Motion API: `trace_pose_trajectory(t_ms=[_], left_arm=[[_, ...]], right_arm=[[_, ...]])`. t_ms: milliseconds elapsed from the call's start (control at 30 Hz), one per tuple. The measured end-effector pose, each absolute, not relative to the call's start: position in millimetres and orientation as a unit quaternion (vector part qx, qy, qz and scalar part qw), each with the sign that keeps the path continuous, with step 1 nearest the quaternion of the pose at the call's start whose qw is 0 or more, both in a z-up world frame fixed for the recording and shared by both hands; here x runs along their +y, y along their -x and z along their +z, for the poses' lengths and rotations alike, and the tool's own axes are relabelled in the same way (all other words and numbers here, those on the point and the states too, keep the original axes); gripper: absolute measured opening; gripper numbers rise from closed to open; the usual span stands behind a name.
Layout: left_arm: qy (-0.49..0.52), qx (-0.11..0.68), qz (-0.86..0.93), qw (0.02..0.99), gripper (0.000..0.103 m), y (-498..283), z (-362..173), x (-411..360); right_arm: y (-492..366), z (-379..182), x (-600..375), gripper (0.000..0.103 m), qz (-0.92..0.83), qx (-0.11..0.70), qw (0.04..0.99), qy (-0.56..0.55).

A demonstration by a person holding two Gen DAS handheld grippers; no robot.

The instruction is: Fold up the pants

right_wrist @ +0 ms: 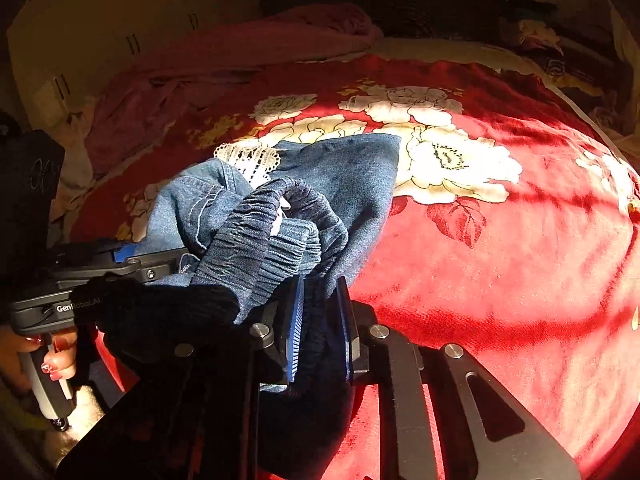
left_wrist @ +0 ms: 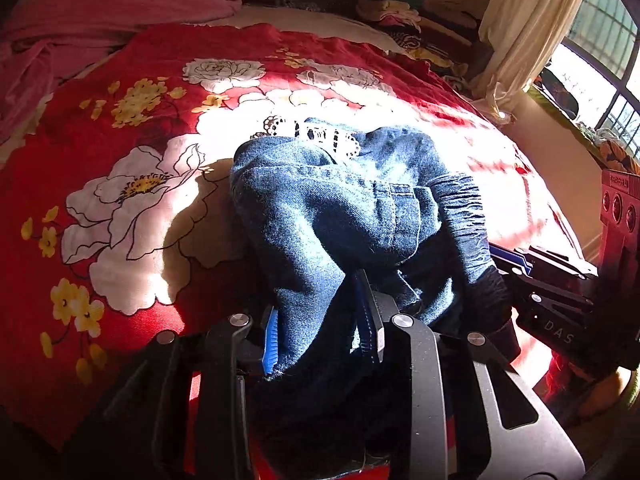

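Blue denim pants [left_wrist: 340, 208] with a ruched elastic waistband and white lace trim [left_wrist: 316, 134] lie bunched on a red floral blanket [left_wrist: 120, 168]. My left gripper [left_wrist: 320, 332] is shut on a fold of the denim near the camera. In the right wrist view my right gripper [right_wrist: 316, 320] is shut on the pants [right_wrist: 280, 216] by the gathered waistband [right_wrist: 256, 248]. The right gripper shows at the right of the left wrist view [left_wrist: 516, 262], and the left gripper at the left of the right wrist view [right_wrist: 124, 254]. Both hold the pants close together.
The red floral blanket [right_wrist: 500, 280] covers the bed. Pink bedding [left_wrist: 100, 12] is piled at the far left. A stack of clothes [left_wrist: 404, 12] sits at the far right corner. A cream curtain [left_wrist: 528, 28] and a window [left_wrist: 600, 72] are to the right.
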State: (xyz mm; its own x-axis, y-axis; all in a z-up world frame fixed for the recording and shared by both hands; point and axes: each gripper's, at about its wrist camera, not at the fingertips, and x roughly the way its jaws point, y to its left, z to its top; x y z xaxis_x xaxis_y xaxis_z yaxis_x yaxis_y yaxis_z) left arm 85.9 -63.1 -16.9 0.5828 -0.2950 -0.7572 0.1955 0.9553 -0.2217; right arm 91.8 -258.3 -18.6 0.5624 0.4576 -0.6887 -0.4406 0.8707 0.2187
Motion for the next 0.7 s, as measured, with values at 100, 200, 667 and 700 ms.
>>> trace_pose_trajectory(t_ms=[100,200,667,700], left_arm=[[0.049,0.422,-0.145,0.893,0.017,-82.6,-2.1,-66.3],[0.052,0.415,-0.15,0.896,0.016,-83.2,9.5,-66.5],[0.041,0.374,-0.129,0.917,0.016,-142.8,47.7,-60.0],[0.039,0.371,-0.126,0.919,0.016,-149.2,50.4,-59.1]], right_arm=[[-88.9,-10.4,-257.9,0.011,0.259,0.384,0.886,-0.014],[-87.3,-0.3,-253.5,0.009,0.263,0.372,0.89,-0.006],[-148.3,41.3,-232.4,0.009,0.269,0.325,0.906,0.019],[-155.0,43.2,-230.7,0.009,0.268,0.323,0.907,0.021]])
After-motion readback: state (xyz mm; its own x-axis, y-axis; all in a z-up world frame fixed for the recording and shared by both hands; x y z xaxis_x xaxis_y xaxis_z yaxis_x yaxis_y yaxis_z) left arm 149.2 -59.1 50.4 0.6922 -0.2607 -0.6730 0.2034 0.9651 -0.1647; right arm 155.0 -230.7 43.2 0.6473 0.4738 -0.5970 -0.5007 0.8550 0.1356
